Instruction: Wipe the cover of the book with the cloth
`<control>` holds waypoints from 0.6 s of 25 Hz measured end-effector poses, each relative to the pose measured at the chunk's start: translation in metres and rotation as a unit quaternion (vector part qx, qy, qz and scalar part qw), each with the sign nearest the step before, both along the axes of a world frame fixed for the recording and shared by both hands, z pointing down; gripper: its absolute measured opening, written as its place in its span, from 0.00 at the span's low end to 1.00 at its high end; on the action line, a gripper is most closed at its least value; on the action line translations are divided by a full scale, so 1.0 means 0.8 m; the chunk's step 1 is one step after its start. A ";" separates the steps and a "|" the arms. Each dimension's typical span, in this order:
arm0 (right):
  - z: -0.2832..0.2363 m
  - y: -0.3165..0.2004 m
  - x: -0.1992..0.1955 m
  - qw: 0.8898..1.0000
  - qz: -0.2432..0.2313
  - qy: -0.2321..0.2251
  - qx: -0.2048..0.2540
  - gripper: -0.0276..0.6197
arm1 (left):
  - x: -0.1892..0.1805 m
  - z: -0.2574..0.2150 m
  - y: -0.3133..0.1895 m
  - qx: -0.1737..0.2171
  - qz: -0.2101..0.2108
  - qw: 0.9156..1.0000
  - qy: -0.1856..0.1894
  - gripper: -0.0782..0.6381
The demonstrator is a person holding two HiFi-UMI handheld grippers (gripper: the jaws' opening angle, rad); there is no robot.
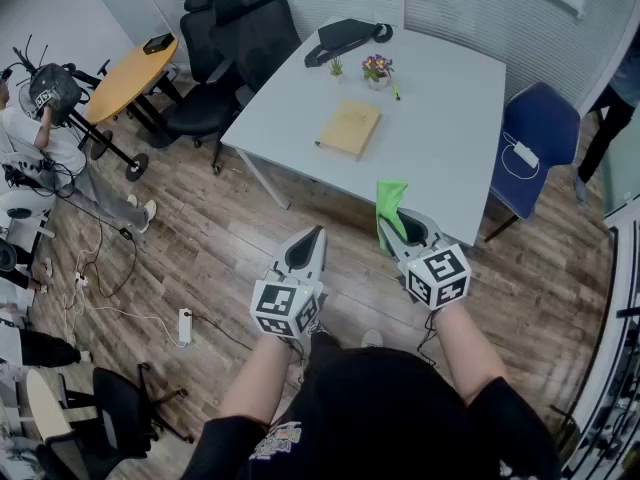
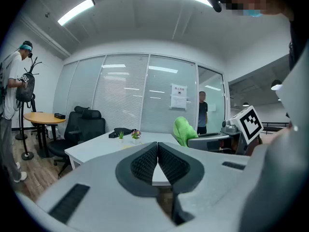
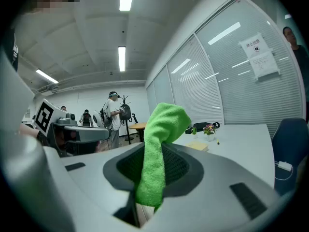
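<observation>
1. Nearest the person, the left gripper (image 2: 157, 145) is closed and empty. Its ribbed dark pads meet in a thin seam inside a smooth grey shell.
2. Beside it, the right gripper (image 3: 154, 151) is clamped on the cloth (image 3: 166, 122), a fluffy bright-green piece. The cloth stands above the pads in a rounded fold and hangs below them in a narrow strip.
3. Each gripper carries a white marker cube (image 1: 285, 308) printed with black squares at its rear. Both grippers are held over a wood-plank floor (image 1: 200, 238), short of the surface's near edge.
4. The surface (image 1: 450, 148) is a smooth, white, rectangular top. The book (image 1: 350, 128) lies flat and closed near its middle, well apart from both grippers. It is a tan rectangle, set slightly askew.
5. Beyond the book stand a small pot of flowers (image 1: 377, 68) and a tinier green plant (image 1: 336, 67). A long black bag (image 1: 345, 36) lies at the far edge.
6. A blue chair (image 1: 545, 128) stands at the surface's right. Black office chairs (image 1: 230, 38) stand at its left, and a round wooden table (image 1: 128, 76) lies beyond them.
7. Only the head view shows the book's whole cover. Only the left gripper view shows the closed seam of that gripper's pads and a person (image 2: 202, 111) standing by the glass wall (image 2: 125, 91). Only the right gripper view shows the pinch on the cloth up close and another person (image 3: 114, 117) beside a coat stand (image 3: 125, 111).
</observation>
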State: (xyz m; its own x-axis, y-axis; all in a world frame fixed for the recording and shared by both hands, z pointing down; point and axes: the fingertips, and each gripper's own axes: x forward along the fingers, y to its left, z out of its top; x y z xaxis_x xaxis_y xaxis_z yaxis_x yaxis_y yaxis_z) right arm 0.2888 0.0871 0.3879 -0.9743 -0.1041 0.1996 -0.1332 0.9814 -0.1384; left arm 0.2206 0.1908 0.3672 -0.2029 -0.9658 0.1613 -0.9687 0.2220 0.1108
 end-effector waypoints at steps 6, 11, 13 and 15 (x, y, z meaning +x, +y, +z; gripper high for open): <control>0.000 0.000 -0.002 1.000 0.001 0.001 -0.001 0.19 | -0.002 -0.002 -0.002 0.000 0.002 1.000 0.001 0.12; -0.001 -0.001 -0.010 1.000 0.002 0.004 -0.002 0.19 | -0.009 -0.002 -0.001 -0.001 0.002 1.000 0.003 0.12; 0.001 0.000 -0.017 1.000 0.002 0.002 -0.004 0.19 | -0.016 0.001 0.001 -0.001 0.002 1.000 0.005 0.12; 0.000 0.001 -0.026 1.000 0.001 -0.003 -0.006 0.19 | -0.026 0.001 0.002 0.000 0.000 1.000 0.005 0.12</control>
